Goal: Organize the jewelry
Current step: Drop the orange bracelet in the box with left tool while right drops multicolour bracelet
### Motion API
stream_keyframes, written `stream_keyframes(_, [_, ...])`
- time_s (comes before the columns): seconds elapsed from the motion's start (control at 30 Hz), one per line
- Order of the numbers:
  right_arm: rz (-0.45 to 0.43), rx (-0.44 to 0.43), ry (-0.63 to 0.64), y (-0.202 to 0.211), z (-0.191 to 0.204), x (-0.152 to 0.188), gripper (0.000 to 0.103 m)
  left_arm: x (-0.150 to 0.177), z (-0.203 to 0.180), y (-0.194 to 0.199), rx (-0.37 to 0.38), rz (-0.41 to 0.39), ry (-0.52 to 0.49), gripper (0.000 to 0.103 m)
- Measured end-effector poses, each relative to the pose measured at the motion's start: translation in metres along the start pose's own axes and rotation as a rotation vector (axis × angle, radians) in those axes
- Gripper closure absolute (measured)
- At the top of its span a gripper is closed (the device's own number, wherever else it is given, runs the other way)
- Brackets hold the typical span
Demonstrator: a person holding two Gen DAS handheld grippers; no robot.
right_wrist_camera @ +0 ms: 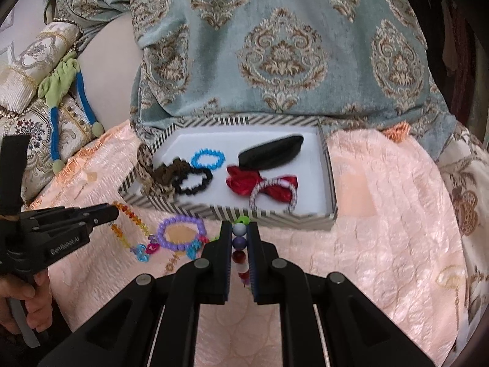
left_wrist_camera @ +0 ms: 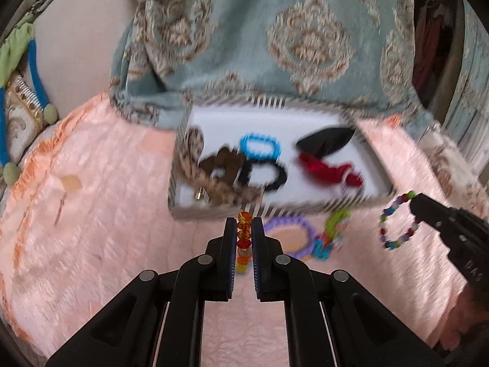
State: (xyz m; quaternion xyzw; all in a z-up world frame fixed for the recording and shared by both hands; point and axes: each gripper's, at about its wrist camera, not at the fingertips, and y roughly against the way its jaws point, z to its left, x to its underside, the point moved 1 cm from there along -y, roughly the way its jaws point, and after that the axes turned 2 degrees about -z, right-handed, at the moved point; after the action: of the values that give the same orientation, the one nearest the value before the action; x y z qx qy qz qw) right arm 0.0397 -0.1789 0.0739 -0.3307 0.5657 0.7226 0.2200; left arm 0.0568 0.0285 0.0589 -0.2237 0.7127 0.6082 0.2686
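My left gripper [left_wrist_camera: 244, 223] is shut on an amber and orange bead bracelet [left_wrist_camera: 243, 244], which hangs just in front of the striped box [left_wrist_camera: 275, 209]. From the right wrist view, the left gripper [right_wrist_camera: 114, 212] holds that amber bracelet [right_wrist_camera: 134, 221] above the pink blanket. My right gripper [right_wrist_camera: 239, 226] is shut on a multicoloured bead bracelet [right_wrist_camera: 239, 243]. In the left wrist view, the right gripper [left_wrist_camera: 415, 202] shows it as a dangling loop [left_wrist_camera: 397, 223]. A purple bracelet [right_wrist_camera: 180, 234] lies on the blanket before the box [right_wrist_camera: 244, 214].
The box holds a blue ring [right_wrist_camera: 207, 159], black scrunchie [right_wrist_camera: 192, 182], brown scrunchie, black clip [right_wrist_camera: 272, 153] and red bow [right_wrist_camera: 259, 183]. Small coloured links [right_wrist_camera: 146, 249] lie beside the purple bracelet. A teal patterned cushion [right_wrist_camera: 275, 46] rises behind. A hand [right_wrist_camera: 33, 299] grips the left tool.
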Motion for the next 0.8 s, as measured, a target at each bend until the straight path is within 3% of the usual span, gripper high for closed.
stream_keyframes(0.23, [-0.057,0.0,0.039,-0.002,-0.003,-0.053,0.094,-0.057,-0.013,-0.002,0.017,-0.047,-0.016,0.103])
stream_keyframes(0.47, [-0.029,0.009,0.012,-0.053,-0.025,-0.106,0.094,-0.117,-0.005,-0.076,0.025,-0.009,0.05,0.103])
stream_keyframes(0.6, [-0.006,-0.008,-0.006,-0.092,-0.029,-0.128,0.094,-0.133,0.011,-0.12,0.005,0.009,0.092,0.103])
stream_keyframes(0.8, [0.076,-0.058,-0.061,-0.162,-0.028,-0.146,0.094,-0.125,0.034,-0.163,-0.044,0.057,0.138,0.103])
